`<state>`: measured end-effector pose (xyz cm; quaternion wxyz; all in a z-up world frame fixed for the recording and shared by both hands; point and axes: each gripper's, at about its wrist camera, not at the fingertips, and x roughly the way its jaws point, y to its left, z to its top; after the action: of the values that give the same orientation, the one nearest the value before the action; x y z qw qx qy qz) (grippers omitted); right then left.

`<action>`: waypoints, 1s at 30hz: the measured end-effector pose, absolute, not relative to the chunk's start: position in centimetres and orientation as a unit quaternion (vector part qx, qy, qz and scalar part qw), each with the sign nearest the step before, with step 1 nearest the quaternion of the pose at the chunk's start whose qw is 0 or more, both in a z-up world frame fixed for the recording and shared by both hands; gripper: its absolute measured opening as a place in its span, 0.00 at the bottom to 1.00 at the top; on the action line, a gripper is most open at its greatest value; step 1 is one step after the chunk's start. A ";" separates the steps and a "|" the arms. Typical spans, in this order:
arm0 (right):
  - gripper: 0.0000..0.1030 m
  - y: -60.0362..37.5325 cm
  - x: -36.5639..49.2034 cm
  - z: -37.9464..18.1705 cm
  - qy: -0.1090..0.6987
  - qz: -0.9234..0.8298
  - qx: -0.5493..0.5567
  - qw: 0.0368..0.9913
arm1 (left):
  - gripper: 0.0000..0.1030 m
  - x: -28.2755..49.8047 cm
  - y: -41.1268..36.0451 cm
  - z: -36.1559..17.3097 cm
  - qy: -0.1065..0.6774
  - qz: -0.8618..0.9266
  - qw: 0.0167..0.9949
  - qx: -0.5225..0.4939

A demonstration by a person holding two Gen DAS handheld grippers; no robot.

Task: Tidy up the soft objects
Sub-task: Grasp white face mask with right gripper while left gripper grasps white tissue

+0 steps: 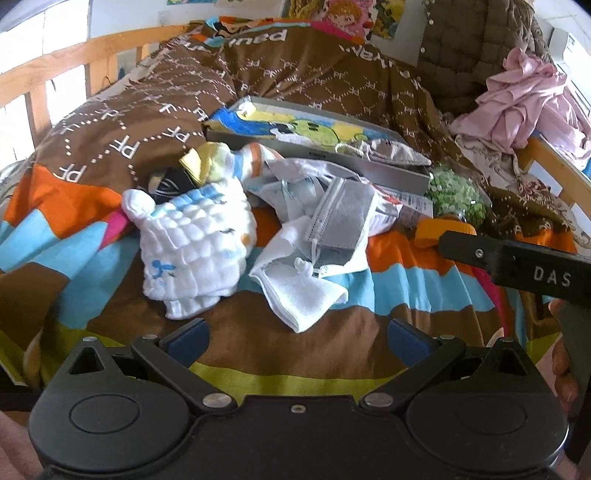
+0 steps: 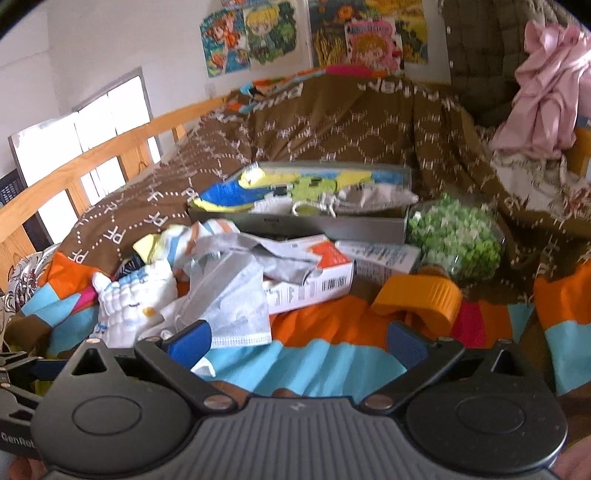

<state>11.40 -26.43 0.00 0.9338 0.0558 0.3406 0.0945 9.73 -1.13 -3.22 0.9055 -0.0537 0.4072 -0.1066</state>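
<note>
Striped, brightly coloured bedding (image 1: pixel 406 284) carries a loose heap: puffy white quilted cloth (image 1: pixel 195 236), folded white towel (image 1: pixel 299 295), grey face mask (image 2: pixel 236 314), lying before the grey open box (image 1: pixel 332 155), probably awaiting sorting. Left gripper (image 1: pixel 297 338) and right gripper (image 2: pixel 299 341) hover wide, empty.

Bed (image 2: pixel 332 122) with brown patterned cover fills mid-frame. Wooden rail (image 2: pixel 92 155) runs up the left edge; bright window (image 2: pixel 85 122) behind it. White wall (image 2: pixel 122 40) above, cartoon posters (image 2: pixel 317 33) along the top. Daylight, even.
</note>
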 end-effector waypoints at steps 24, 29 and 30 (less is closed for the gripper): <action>0.98 -23.3 19.1 -2.3 0.385 0.227 0.069 0.892 | 0.99 13.6 -2.5 -5.9 0.428 -0.119 0.895 -0.049; 0.91 -23.5 20.3 -2.7 0.387 0.233 0.114 0.885 | 0.96 14.1 -2.8 -6.4 0.432 -0.125 0.892 -0.042; 0.88 -23.5 20.6 -2.8 0.389 0.230 0.119 0.884 | 0.94 14.2 -2.9 -6.4 0.431 -0.123 0.893 -0.036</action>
<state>20.57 -23.51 -2.80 0.8840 0.1189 0.3890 0.2303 14.24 -2.92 -6.43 0.8932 -0.0365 0.4309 -0.1235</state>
